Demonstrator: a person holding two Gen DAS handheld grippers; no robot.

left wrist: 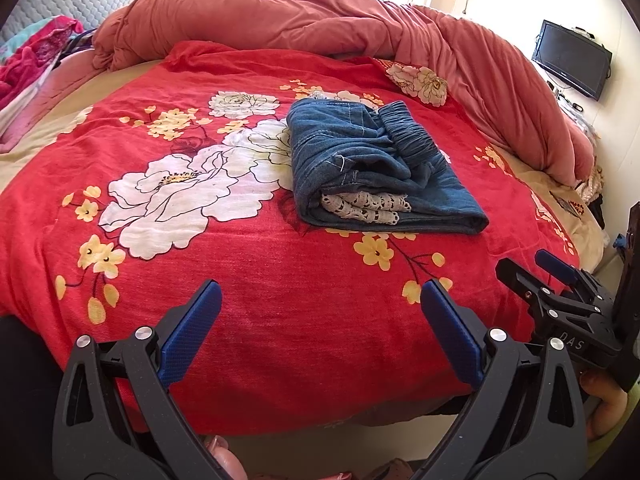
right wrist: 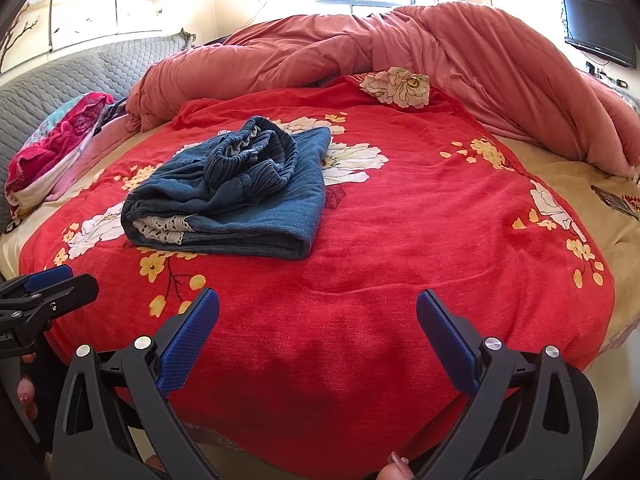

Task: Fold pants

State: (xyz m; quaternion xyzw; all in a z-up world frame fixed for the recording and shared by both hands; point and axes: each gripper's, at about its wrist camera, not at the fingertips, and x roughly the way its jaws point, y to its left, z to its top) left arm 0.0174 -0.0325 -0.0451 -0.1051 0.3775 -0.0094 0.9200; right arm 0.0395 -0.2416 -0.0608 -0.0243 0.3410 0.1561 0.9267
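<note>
Two black two-finger grippers with blue ribbed pads hang low at the bottom of their frames, both with jaws spread wide and holding nothing. The left gripper [left wrist: 320, 332] sits at the near edge of the bed, and the right gripper [right wrist: 318, 336] does the same in its own view; each also shows at the side of the other's picture, so they are near each other, side by side.

The folded blue denim pants with a gathered elastic waistband and white lace trim [left wrist: 372, 168] lie just right of centre in the left view and left of centre in the right view [right wrist: 236, 196], well apart from both grippers. They rest as a compact bundle on the red blanket printed with white and yellow flowers [left wrist: 280, 320], with the waistband bunched on top and the lace hem tucked inside the fold at the lower edge.

Judging by that shape, the folding looks finished or nearly so, which would explain the empty, parted jaws held clear of the cloth. A rumpled salmon-pink quilt [left wrist: 320, 20] is heaped across the top of the frame, out of the working area.
</note>
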